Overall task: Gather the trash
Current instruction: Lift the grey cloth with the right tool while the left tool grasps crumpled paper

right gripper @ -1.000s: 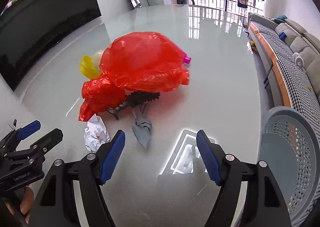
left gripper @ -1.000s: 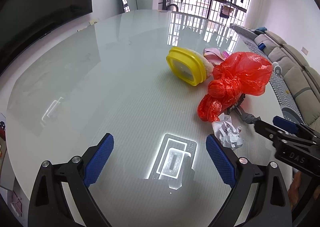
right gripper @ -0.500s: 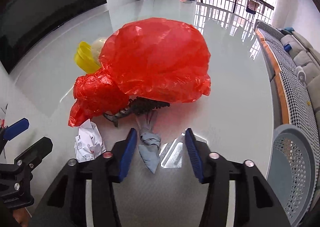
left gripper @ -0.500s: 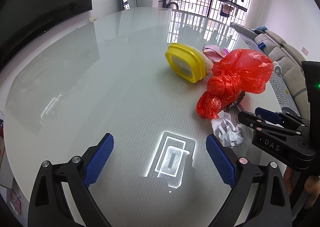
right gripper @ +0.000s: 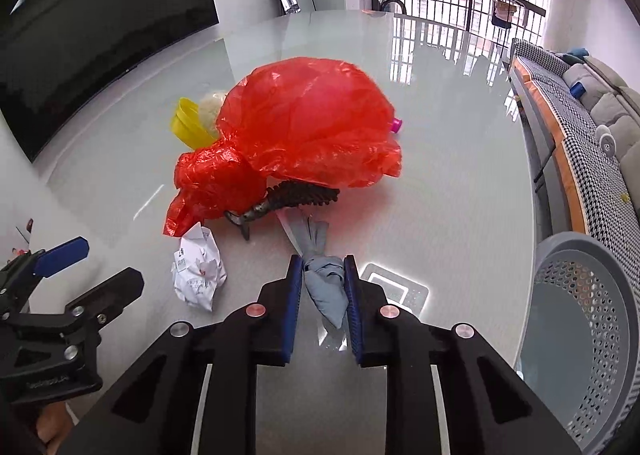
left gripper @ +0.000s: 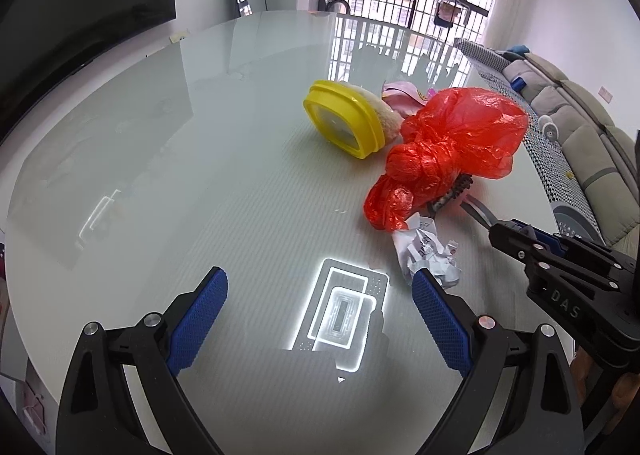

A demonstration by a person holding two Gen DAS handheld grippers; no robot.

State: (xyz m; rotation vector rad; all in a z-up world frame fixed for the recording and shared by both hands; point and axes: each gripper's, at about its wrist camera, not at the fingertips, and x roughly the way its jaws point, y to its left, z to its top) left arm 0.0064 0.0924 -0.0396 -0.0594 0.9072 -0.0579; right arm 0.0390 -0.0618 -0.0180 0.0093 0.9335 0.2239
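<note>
My right tongs (right gripper: 323,283) are clenched on a knotted grey scrap (right gripper: 326,287), its blue pads pressing the bundle from both sides right where it lies on the glossy white desk (right gripper: 448,159); the scrap's flat strips fan out beyond the pads toward the rest of the pile. My left tongs (left gripper: 320,319) hang released, the pads wide apart over bare desk with nothing between them. Just beyond the grey scrap lies a dark, ridged object (right gripper: 300,193) whose far end is tucked under a big red plastic bag (right gripper: 304,127), which is knotted into a smaller lump at its left side. A crumpled white paper ball (right gripper: 200,271) sits on the desk near the lower corner of that bag, to the left of my right tongs, and in the left wrist view it lies touching or almost touching the tip of the left tongs' right pad. Behind the bag, a yellow-lidded container (left gripper: 344,123) lies on its side with pale contents showing, and a small pink cap (right gripper: 396,125) peeks out from the bag's far right edge. A grey perforated basket (right gripper: 592,319) stands off the desk's right edge, beside the sofa (right gripper: 608,103).
</note>
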